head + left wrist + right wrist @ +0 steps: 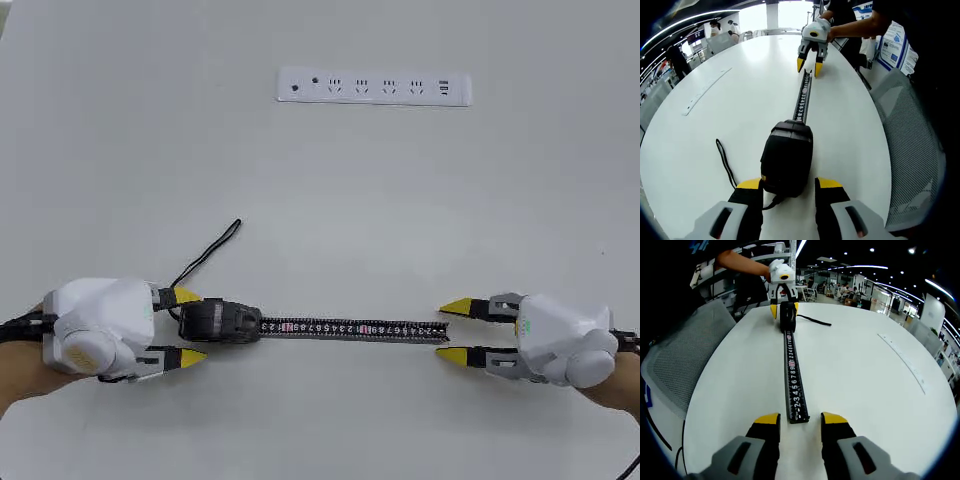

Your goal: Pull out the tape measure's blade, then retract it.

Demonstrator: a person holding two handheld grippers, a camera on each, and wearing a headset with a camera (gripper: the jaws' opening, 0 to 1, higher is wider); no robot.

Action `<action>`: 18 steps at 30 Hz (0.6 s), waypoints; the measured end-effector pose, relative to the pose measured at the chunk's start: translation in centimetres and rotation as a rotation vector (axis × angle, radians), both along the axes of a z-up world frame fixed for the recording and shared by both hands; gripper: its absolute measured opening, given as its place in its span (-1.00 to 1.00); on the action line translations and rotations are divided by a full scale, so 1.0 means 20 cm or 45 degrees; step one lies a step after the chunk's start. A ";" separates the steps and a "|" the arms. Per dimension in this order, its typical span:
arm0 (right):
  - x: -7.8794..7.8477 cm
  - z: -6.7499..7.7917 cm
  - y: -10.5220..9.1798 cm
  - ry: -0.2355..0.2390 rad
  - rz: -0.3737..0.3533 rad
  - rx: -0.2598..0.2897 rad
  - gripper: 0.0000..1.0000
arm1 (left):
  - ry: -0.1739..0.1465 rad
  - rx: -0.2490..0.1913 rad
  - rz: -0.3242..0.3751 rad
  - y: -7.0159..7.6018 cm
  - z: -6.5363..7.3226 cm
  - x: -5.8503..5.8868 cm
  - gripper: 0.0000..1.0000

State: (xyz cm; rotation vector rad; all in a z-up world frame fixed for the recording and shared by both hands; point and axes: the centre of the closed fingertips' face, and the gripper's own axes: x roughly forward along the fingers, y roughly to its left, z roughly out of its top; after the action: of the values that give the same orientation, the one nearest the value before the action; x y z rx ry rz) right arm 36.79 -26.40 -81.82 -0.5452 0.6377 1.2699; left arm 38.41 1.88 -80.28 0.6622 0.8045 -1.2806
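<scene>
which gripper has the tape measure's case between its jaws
The left gripper: its jaws clasp the black case from both sides. The right gripper has its jaws open, just short of the blade tip, holding nothing.

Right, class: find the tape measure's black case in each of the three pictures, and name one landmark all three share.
Head view: the black case lies lower left, at the yellow tips of the left tongs.
Left gripper view: the case sits low centre, between the tongs' tips.
Right gripper view: the case is top centre, at the far end of the blade.
Shared landmark: the white power strip.
</scene>
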 end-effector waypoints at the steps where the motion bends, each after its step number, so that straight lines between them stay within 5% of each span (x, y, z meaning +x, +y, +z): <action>1: 0.00 0.01 0.00 -0.001 -0.011 0.015 -0.28 | 0.001 -0.004 0.007 0.00 0.01 0.00 -0.22; 9: -0.03 0.03 0.02 0.073 -0.110 0.058 0.15 | -0.005 -0.057 0.074 0.01 0.04 -0.02 0.05; 18: -0.02 0.06 0.01 0.068 -0.221 0.069 0.72 | -0.015 -0.099 0.161 0.00 0.07 -0.01 0.53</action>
State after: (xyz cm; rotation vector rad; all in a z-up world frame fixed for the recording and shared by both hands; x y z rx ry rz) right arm 36.49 -26.18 -80.54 -0.4036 0.6789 1.1376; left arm 38.17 1.91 -78.95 0.5476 0.7712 -1.1863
